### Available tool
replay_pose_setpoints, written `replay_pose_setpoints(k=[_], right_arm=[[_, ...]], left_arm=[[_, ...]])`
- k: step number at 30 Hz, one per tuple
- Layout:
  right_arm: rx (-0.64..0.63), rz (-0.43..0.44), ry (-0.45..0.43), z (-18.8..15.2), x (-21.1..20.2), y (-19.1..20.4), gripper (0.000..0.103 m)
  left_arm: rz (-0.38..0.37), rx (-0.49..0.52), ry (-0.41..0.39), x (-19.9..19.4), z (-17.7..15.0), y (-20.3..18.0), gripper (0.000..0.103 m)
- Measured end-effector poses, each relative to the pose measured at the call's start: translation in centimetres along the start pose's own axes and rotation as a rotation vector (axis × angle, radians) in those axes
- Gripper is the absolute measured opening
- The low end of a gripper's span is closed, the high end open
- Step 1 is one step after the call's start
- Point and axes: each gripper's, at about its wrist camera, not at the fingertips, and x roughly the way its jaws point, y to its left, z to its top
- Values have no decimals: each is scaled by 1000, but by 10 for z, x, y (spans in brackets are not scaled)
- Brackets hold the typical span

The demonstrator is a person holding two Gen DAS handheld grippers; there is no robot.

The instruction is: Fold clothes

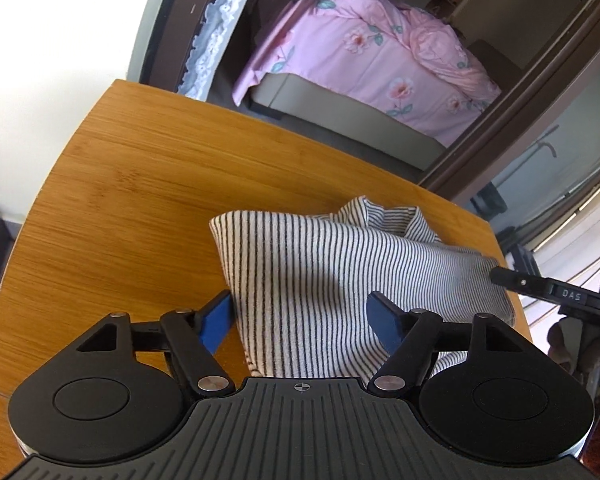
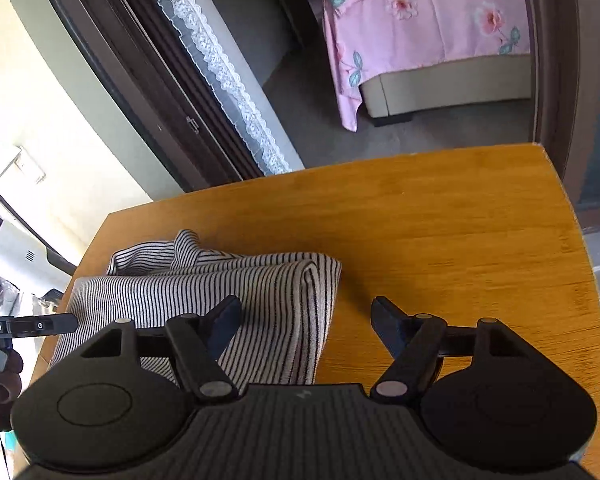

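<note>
While both sets of jaws stand wide apart and hold nothing, the left gripper [image 1: 300, 314] hovers over the near part of the striped garment [image 1: 340, 280], its blue pads [image 1: 216, 320] spread to either side of the cloth. Contact with the fabric cannot be told from this view.

Right gripper [image 2: 306, 322]: fingers spread, one over the garment's folded right edge, the other over bare wood. The right gripper's tip also shows in the left wrist view at the garment's far right corner, touching or just beside it.

Striped garment lies folded into a rough rectangle on the wooden table [image 1: 140, 200], with a bunched collar or sleeve at its far edge.

Beyond the table: a dark door frame [image 1: 540, 92], a lace curtain [image 2: 220, 68], and a bed with a pink floral cover [image 1: 360, 48].
</note>
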Motion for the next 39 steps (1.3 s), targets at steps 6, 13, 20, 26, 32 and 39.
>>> replay_pose_setpoints(k=[6,13,20,26,32,39], right_arm=[[-30,148,49,18,36,19,68],[-152,62,16,26,49,38,30],[-493,-3,-213,21,-29,89,27],[-782,-27,-306,-36,-95,115,27],[-901,-82,-293,-98,-109,127,28],[-937,-145,-285,-160,-120,131,30]], left_arm=[[-58,-9,13,12,13,2,77],[-27,24,-46,26,18,-1,42],[-59,203,-196,-8,31,-42,24],[-86,479,-316,-77,-18,-78,25],[-90,500,-271,-98,-74,-80,25],[-84,459,-267,-109,-126,-65,27]])
